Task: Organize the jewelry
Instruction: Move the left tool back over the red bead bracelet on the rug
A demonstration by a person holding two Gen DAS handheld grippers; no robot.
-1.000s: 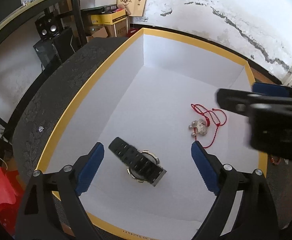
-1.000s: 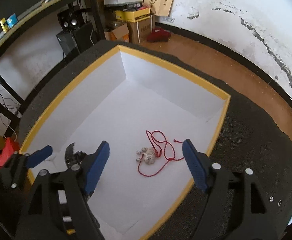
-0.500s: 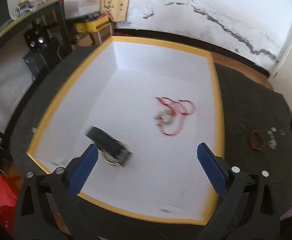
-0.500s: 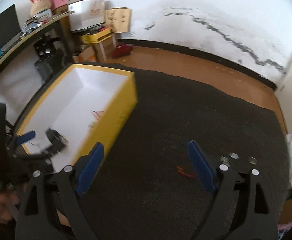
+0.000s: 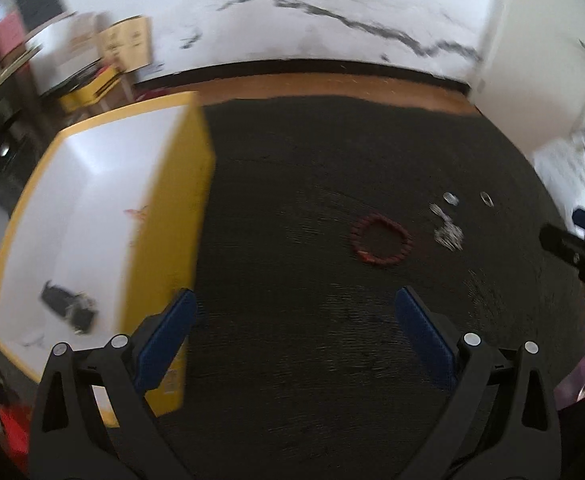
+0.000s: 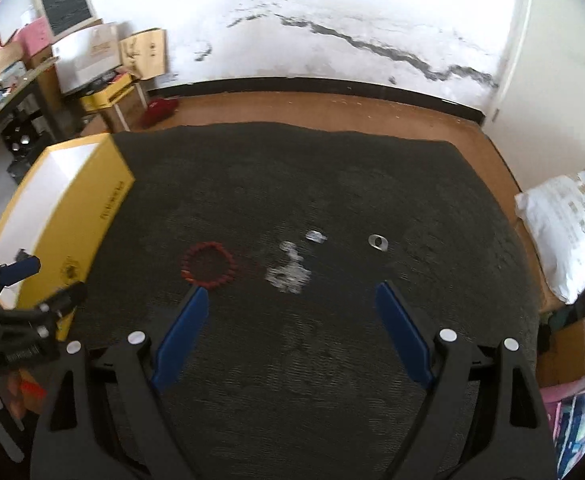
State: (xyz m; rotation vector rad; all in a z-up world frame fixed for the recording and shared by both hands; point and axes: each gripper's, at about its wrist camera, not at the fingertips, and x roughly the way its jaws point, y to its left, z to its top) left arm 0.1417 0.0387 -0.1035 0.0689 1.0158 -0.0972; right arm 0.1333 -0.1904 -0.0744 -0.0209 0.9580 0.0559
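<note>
Both grippers are empty with fingers spread wide: the left gripper (image 5: 294, 312) has nothing between its blue pads, and the same goes for the right gripper (image 6: 292, 308); the jaws of both have just been opening further. Taking the yellow box (image 6: 92, 216) as landmark, the pieces not yet sorted lie on the dark mat (image 6: 292, 184) to its right: the red bead bracelet (image 6: 208, 266) nearest the box, then the silver chain heap (image 6: 288, 274), a small silver piece (image 6: 316, 236) just beyond that, and a ring (image 6: 378, 242) farthest out. Inside the box a watch (image 5: 68, 306) lies near the front corner. The likely risk is in the pick: the chain is loose and flat against the mat's rough weave, so the pads could close on only a strand and drag or drop the rest, and the thin ring could slip or flick away. With two grippers converging on closely placed pieces, they could also collide. The left view is smeared by motion, so the watch is a dark blur, a reddish mark inside the box cannot be identified, and the chain's shape is unreadable.
</note>
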